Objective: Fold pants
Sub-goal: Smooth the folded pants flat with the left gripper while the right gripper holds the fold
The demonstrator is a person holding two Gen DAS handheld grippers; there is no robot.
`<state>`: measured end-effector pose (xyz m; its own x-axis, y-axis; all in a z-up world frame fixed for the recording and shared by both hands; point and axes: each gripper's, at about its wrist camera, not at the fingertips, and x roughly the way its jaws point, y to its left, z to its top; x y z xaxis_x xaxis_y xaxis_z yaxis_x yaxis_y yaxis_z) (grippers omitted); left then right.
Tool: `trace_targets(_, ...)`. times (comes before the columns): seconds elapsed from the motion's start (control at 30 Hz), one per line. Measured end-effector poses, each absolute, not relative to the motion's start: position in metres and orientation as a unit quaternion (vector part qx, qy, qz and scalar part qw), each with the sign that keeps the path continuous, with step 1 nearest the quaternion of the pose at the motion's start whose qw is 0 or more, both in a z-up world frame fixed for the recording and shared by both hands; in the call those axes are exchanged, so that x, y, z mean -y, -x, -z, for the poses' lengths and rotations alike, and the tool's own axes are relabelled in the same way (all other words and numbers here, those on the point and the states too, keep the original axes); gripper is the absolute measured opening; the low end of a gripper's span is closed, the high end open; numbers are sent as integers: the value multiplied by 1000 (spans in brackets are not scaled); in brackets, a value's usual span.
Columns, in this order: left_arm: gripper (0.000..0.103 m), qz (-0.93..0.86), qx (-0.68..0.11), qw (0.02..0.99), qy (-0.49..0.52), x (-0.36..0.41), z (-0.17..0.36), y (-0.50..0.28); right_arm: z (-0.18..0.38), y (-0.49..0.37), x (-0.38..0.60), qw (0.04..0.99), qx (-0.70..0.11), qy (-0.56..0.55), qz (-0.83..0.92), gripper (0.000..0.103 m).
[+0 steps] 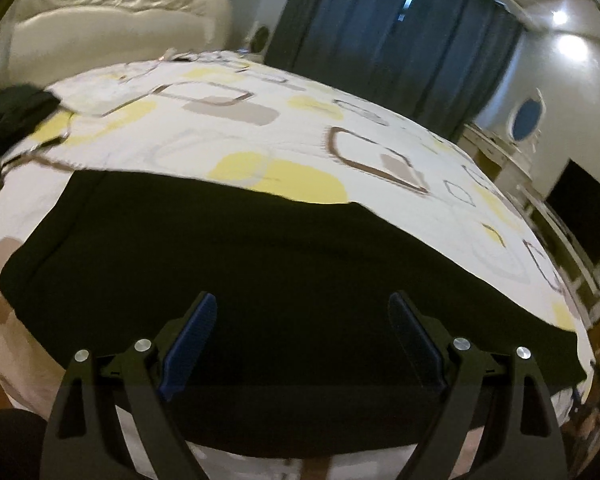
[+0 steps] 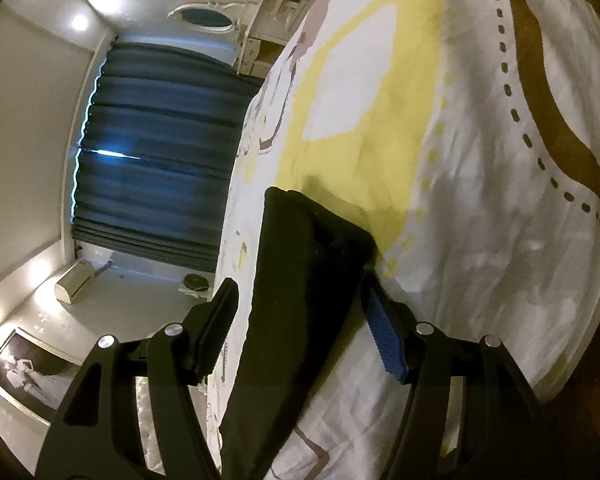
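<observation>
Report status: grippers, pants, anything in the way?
Left gripper open above the black pants. Right gripper open, pants end between its fingers, not pinched. Pants flat on bedspread; nothing blocking.

1. A bed (image 1: 340, 128) with a white, yellow and brown patterned cover is seen.
2. A tufted cream headboard (image 1: 112, 12) is seen at eleven o'clock.
3. Dark blue curtains (image 1: 380, 28) are drawn at one o'clock.
4. Ceiling spotlights (image 1: 560, 18) are lit at two o'clock.

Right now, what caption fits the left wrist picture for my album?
Open left gripper above black pants spread on a patterned bedspread.
</observation>
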<state>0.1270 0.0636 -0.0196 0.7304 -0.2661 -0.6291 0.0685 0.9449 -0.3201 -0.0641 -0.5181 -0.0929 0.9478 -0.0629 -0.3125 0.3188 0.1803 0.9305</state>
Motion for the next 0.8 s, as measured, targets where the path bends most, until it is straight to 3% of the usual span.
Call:
trace_targets(0.37,87,103,-353,923,114,-67,28,-129,97,55,516,761,-66,-632,129,67)
trace_targets(0.53,87,107,-356,920,124,-72,33,-132,90,41,515,781,-100,-603,132,66)
trace_targets(0.6,87,107,-356,921,118,-71,34,-132,92,39,517,777,-107,-605,136,55)
trace_targets(0.67,87,107,-355,922,108,-70,34,-132,96,38,519,773,-112,-610,134,28)
trace_targets(0.7,87,106,-356,923,102,-68,35,-131,98,36,520,772,-114,-613,126,21)
trace_targets(0.73,87,106,-356,923,96,-67,36,-131,98,32,520,772,-118,-613,119,15)
trace_targets(0.8,87,107,-357,925,77,-64,38,-131,93,30,518,781,-120,-602,119,15)
